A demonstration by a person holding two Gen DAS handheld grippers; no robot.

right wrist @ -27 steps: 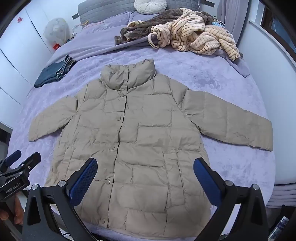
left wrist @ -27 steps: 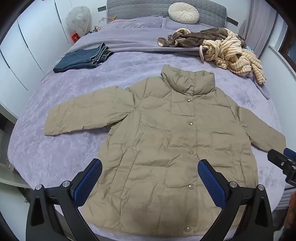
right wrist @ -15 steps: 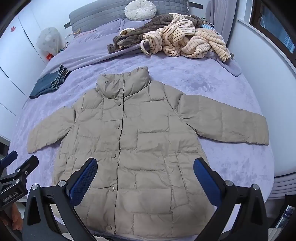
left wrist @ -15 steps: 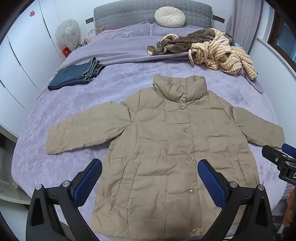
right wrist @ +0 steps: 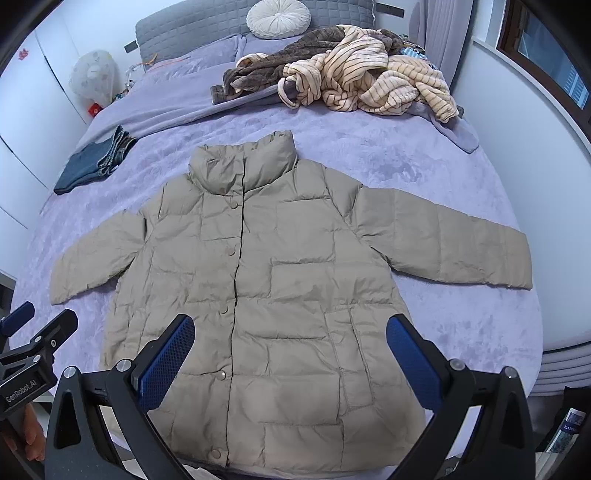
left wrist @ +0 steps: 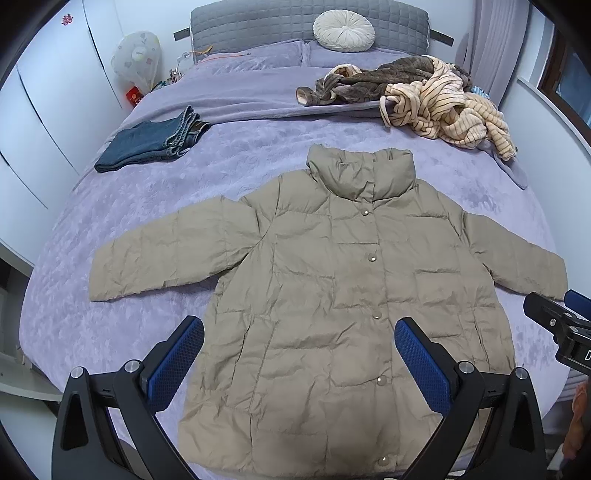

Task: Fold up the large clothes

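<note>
A khaki padded jacket [left wrist: 332,295] is seen spread flat, front side up, across the lower middle of the left wrist view, on a bed covered with a lilac blanket [left wrist: 110,295]. Its snap buttons are fastened down the centre, its stand-up collar points toward the headboard, and both sleeves are stretched out to the sides. In the right wrist view the same jacket fills the centre of the frame, with its hem near the bottom edge.

The left hand-held gripper [left wrist: 299,362] is shown released at the bottom of its own view: its blue-padded fingers [left wrist: 177,362] are spread wide, nothing is caught between them, and the lower part of the jacket is seen through the gap. The right hand-held gripper [right wrist: 291,358] is likewise released at the bottom of its view, with its fingers wide apart above the jacket's lower front. Whether either one touches the fabric cannot be told. Part of the right hand-held gripper is also visible at the right edge of the left wrist view, beside the end of a sleeve, and part of the left one appears at the lower left edge of the right wrist view.

Folded blue jeans [left wrist: 151,142] are laid at the upper left of the left wrist view. A heap of striped and brown clothes [left wrist: 424,99] is piled at the upper right, and a round cream cushion [left wrist: 343,29] is propped against the grey headboard [left wrist: 258,22] at the top
</note>
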